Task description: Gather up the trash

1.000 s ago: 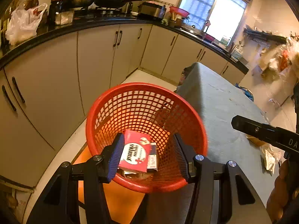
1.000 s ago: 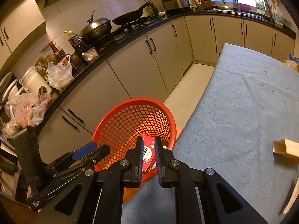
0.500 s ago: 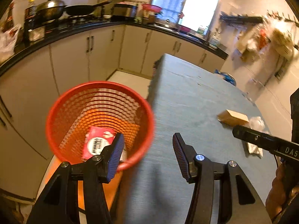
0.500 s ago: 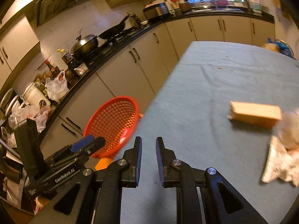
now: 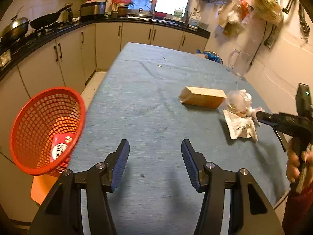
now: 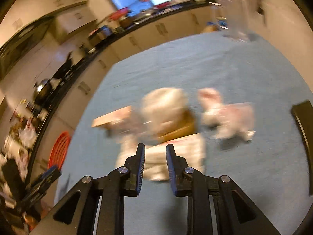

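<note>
the whole right wrist view is smeared with motion blur, so the white wrapper (image 6: 176,156) just beyond the right gripper (image 6: 155,150), the pale wad (image 6: 166,105) behind that wrapper and the pinkish scrap (image 6: 227,117) to the wrapper's right are soft shapes whose material and edges cannot be told. the brown box (image 6: 111,117) left of the wrapper is partly covered by the wad, and the red basket (image 6: 58,150) further left shows only as a blurred sliver of rim. in the left wrist view the red packet (image 5: 60,146) in the basket is half hidden behind the mesh, its print too blurred to read.
</note>
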`<state>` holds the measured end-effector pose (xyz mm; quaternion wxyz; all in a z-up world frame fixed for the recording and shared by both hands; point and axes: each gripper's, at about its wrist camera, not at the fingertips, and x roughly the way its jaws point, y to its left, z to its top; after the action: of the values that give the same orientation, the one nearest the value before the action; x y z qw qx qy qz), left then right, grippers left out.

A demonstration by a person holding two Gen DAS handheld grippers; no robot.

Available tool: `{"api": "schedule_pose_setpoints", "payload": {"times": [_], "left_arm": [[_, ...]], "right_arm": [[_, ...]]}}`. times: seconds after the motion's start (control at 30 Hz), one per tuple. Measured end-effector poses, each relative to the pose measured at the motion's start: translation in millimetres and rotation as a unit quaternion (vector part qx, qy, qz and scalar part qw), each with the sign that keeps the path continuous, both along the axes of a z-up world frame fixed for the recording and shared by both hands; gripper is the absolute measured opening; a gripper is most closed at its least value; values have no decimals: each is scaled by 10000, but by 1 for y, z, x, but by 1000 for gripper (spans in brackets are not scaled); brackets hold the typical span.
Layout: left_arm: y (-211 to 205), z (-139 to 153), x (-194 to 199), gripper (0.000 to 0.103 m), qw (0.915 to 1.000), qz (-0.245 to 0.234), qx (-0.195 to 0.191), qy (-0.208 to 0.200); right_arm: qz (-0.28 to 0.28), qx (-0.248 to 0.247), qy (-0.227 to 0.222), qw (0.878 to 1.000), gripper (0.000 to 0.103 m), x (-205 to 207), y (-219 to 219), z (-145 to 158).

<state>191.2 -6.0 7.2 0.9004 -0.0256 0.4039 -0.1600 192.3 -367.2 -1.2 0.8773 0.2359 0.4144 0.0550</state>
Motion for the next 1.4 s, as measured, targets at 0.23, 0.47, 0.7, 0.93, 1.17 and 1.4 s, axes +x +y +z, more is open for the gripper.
{"api": "schedule_pose_setpoints", "payload": {"times": [0.23, 0.47, 0.7, 0.93, 1.17, 1.4], "left_arm": [[-18, -5, -2, 54, 9998, -124, 158, 68], [-16, -4, 2, 55, 9998, -135, 134, 102], [-20, -8, 3, 57, 9996, -203, 148, 117], [-15, -9, 0, 57, 9996, -163, 188, 103], [-7, -8, 5, 58, 9997, -133, 121, 133], [-3, -9, 9, 58, 9998, -44, 104, 144]], "right_arm": [[-80, 660, 329, 9972, 24, 23, -36, -32], [1319, 771, 405, 9874, 34, -9, 13, -20], [1400, -665, -214, 9877, 71, -4, 22, 10], [1646, -49, -52, 9863, 71, 40, 10, -19], [3170, -20, 80, 9484, 71, -3, 60, -14], [3271, -1254, -307, 9361, 73, -18, 92, 8]]}}
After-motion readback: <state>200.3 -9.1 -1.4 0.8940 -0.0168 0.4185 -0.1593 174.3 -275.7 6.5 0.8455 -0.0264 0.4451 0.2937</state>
